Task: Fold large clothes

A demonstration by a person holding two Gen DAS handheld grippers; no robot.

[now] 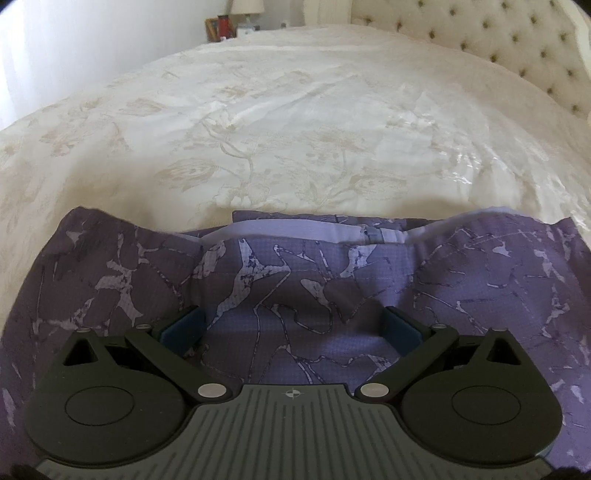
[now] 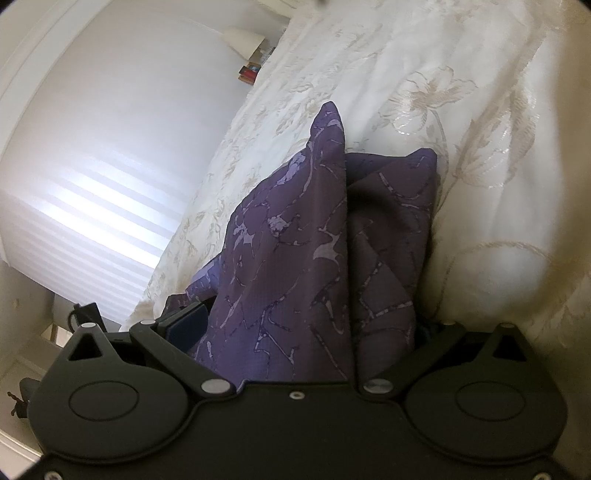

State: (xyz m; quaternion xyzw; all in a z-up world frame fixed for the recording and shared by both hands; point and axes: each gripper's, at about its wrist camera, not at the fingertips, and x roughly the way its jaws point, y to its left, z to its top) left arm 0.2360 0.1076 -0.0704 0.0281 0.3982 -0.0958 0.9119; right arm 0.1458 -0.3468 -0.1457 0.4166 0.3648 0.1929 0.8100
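Observation:
A purple garment (image 1: 295, 280) with a pale marbled print lies flat on the bed, its light elastic waistband (image 1: 291, 230) along the far edge. My left gripper (image 1: 291, 328) hovers low over it, blue pads (image 1: 183, 328) spread wide with only flat cloth beneath. In the right wrist view the same garment (image 2: 295, 258) rises in a bunched fold with a pointed corner (image 2: 330, 110). My right gripper (image 2: 303, 328) is open, and the fold sits between its wide-apart fingers. One blue pad (image 2: 186, 325) shows at the left; cloth hides the other.
A cream bedspread (image 1: 295, 122) with a floral pattern covers the bed. A tufted headboard (image 1: 498, 40) stands at the far right. A lamp and small items (image 1: 236, 18) sit at the far end. A bright window blind (image 2: 92, 206) is beside the bed.

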